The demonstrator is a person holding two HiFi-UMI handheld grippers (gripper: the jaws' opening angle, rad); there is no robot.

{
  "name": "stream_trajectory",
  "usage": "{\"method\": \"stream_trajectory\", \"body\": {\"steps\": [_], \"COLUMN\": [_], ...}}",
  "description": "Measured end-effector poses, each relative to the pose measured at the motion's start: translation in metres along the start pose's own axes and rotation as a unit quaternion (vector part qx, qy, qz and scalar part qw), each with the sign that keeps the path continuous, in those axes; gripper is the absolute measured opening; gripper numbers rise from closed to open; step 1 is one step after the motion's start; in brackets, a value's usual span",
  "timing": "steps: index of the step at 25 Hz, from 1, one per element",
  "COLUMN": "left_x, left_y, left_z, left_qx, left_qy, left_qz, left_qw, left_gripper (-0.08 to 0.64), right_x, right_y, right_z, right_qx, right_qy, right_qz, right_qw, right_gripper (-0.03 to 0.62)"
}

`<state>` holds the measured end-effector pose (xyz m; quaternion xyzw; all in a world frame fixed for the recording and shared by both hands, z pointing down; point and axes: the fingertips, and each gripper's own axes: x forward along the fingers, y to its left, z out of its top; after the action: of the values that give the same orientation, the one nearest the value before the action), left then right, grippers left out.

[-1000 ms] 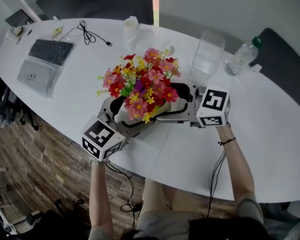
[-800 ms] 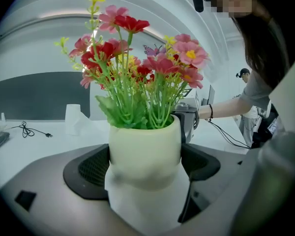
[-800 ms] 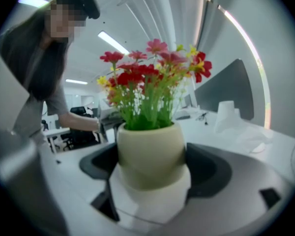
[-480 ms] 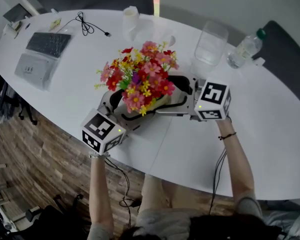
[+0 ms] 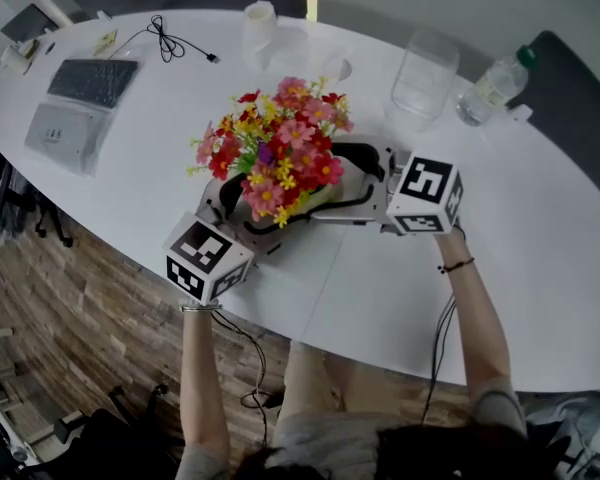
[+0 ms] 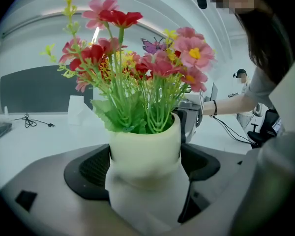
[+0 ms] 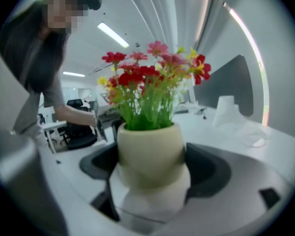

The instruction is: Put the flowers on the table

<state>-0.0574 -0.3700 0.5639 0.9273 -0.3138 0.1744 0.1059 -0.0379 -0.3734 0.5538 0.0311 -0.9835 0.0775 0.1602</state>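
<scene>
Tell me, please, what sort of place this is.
Probably an office meeting room: a long white oval table holds a grey computer keyboard, and a black swivel office chair stands by desks beyond.

Centre frame: bunch of red, pink and yellow flowers (image 5: 278, 158) in pale pot (image 5: 315, 199), over white oval tabletop (image 5: 540, 218). Flanking the pot: left hand-held gripper (image 5: 232, 206) and right hand-held gripper (image 5: 358, 180). Grey keyboard (image 5: 90, 80) upper left; clear plastic bottle (image 5: 490, 86) upper right.
</scene>
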Motion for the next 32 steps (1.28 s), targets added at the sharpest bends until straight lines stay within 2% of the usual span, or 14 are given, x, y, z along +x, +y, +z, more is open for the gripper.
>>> {"method": "stream_trajectory", "body": {"steps": [13,18,25,29,32], "left_x": [-0.005,-0.005,-0.010,-0.018,-0.023], "left_y": [0.010,0.011,0.012,0.015,0.011], "left_z": [0.002,0.000,0.001,0.005,0.005], "left_qx": [-0.003,-0.002,-0.014,-0.035,-0.041], "left_qy": [0.005,0.011,-0.003,-0.039,-0.049], "left_qz": [0.001,0.015,0.032,0.052,0.059], "left_qw": [1.0000,0.9998,0.9994,0.9973,0.9962], "left_gripper": [0.453,0.453,0.454,0.453,0.453], "right_x": [0.005,0.005,0.003,-0.001,-0.010], "right_y": [-0.006,-0.006,-0.006,-0.005,-0.004], "right_z": [0.004,0.002,0.004,0.003,0.009], "right_qx": [0.018,0.015,0.026,0.023,0.032], "right_qy": [0.012,0.016,0.006,0.009,-0.012], "right_qz": [-0.029,-0.038,-0.049,-0.062,-0.080], "right_qw": [0.999,0.999,0.998,0.998,0.996], "right_gripper": [0.428,0.428,0.430,0.428,0.428]}}
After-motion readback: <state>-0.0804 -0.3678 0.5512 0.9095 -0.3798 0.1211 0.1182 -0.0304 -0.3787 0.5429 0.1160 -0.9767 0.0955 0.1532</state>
